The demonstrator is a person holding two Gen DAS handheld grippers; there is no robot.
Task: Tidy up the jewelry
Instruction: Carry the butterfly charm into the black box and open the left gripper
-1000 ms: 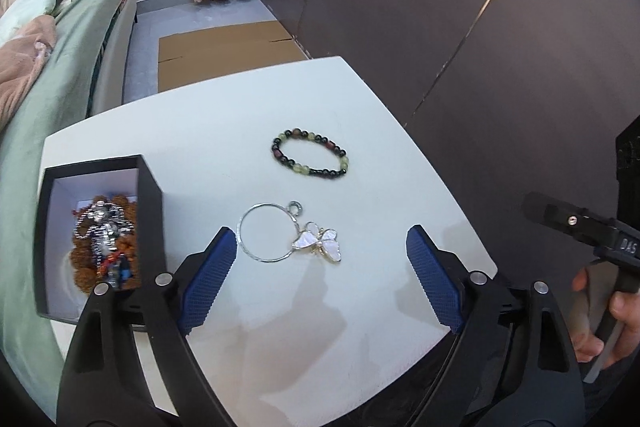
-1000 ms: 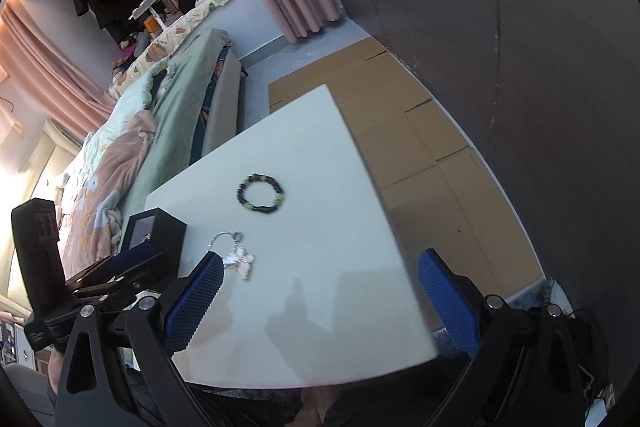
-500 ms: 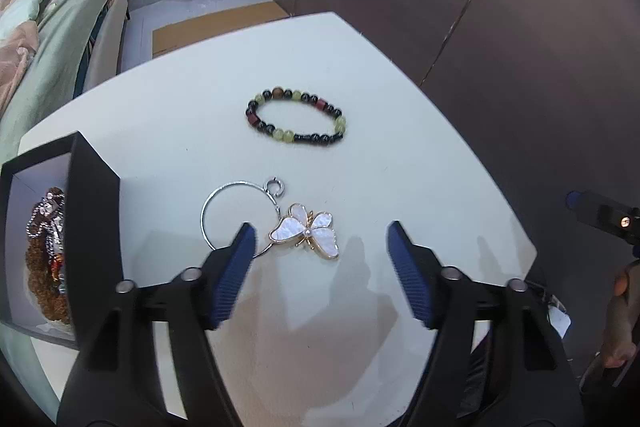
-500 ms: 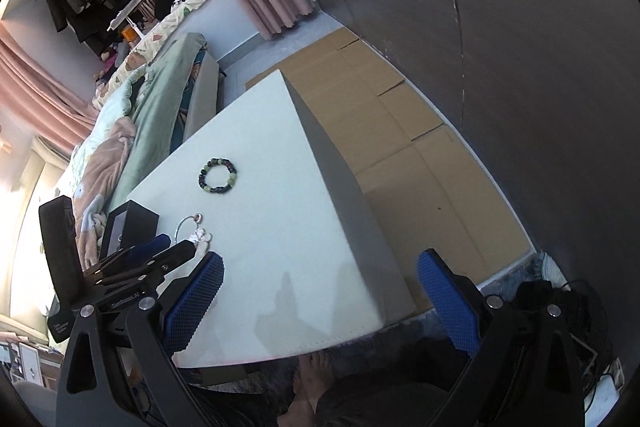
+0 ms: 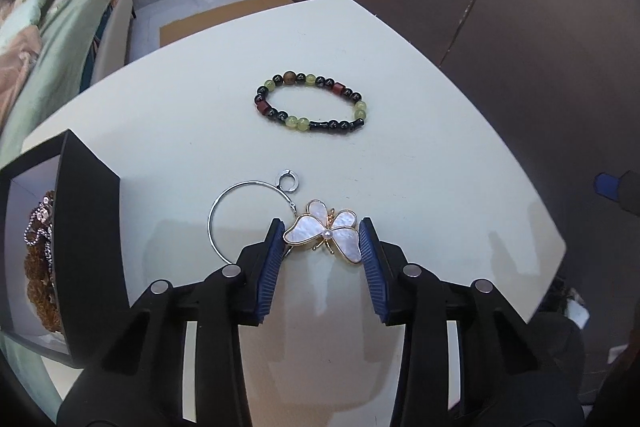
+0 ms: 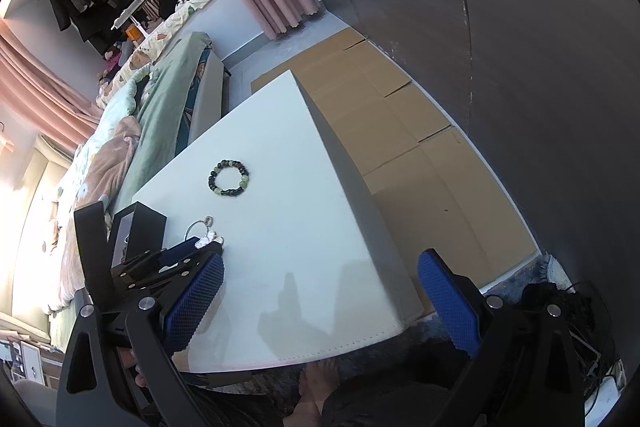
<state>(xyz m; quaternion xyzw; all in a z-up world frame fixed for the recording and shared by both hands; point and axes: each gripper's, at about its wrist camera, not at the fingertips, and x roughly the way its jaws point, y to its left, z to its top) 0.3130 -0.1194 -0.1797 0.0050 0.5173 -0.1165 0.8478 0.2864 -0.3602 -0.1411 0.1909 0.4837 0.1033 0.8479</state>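
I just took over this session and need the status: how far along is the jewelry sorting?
Done: the black box already holds some beaded and chain pieces. In hand: the left gripper brackets the butterfly pendant on its wire hoop; whether its pads grip it yet, I cannot tell. Left: the beaded bracelet lies loose on the table. The right gripper hangs open, empty.

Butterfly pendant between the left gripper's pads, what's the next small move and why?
Probably close the left gripper the rest of the way. Its blue pads flank the butterfly pendant at the wing edges, but it still lies on the white table, joined to the silver hoop. Then lift toward the open black box. The right gripper is open, holding nothing.
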